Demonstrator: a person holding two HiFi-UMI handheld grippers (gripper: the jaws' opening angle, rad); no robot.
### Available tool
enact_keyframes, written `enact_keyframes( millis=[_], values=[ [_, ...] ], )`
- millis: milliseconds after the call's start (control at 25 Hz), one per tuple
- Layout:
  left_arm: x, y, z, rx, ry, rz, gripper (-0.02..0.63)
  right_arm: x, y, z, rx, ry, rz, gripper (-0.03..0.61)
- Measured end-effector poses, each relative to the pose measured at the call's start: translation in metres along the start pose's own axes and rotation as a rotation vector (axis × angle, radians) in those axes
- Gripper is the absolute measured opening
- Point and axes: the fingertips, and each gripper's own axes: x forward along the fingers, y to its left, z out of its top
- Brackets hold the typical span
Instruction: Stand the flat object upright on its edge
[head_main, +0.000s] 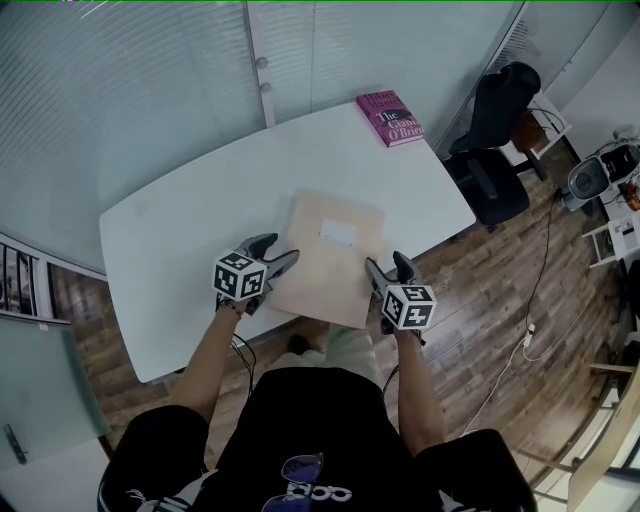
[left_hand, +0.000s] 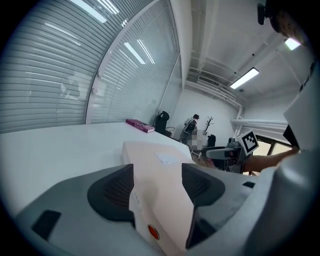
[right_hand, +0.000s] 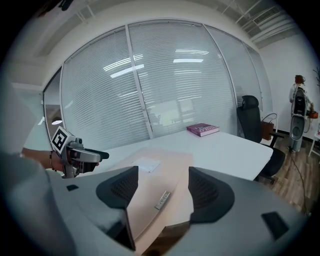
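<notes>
A flat beige box (head_main: 325, 262) with a white label lies on the white table (head_main: 190, 230), its near edge at the table's front edge. My left gripper (head_main: 284, 260) stands at the box's near left corner and my right gripper (head_main: 381, 270) at its near right corner. In the left gripper view the box (left_hand: 160, 195) runs between the spread jaws of the left gripper (left_hand: 157, 185). In the right gripper view the box (right_hand: 165, 172) lies between the jaws of the right gripper (right_hand: 162, 187), with a gap to each pad. Both grippers are open.
A pink book (head_main: 390, 117) lies at the table's far right corner. A black office chair (head_main: 492, 150) stands to the right of the table, over wooden floor. Glass walls with blinds run behind the table. Cables and small equipment sit at the far right.
</notes>
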Motion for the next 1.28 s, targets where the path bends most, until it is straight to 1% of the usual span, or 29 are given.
enact_keyframes(
  millis=[280, 560, 720, 840, 1040, 1280],
  values=[
    [0.005, 0.009, -0.024, -0.077, 0.033, 0.004, 0.293, 0.008, 0.001, -0.024, 0.048, 0.048, 0.024, 0.307],
    [0.011, 0.008, -0.036, -0.113, 0.067, -0.03, 0.293, 0.018, 0.003, -0.043, 0.101, 0.101, 0.064, 0.307],
    [0.018, 0.007, -0.042, -0.157, 0.084, -0.055, 0.294, 0.023, 0.002, -0.049, 0.167, 0.101, 0.093, 0.307],
    [0.022, 0.007, -0.046, -0.176, 0.106, -0.066, 0.293, 0.027, 0.003, -0.053, 0.199, 0.113, 0.107, 0.307],
    [0.024, 0.007, -0.05, -0.206, 0.12, -0.081, 0.294, 0.033, 0.004, -0.062, 0.301, 0.136, 0.171, 0.305],
    [0.028, 0.011, -0.056, -0.248, 0.139, -0.075, 0.296, 0.036, 0.004, -0.064, 0.318, 0.141, 0.189, 0.305]
  ],
)
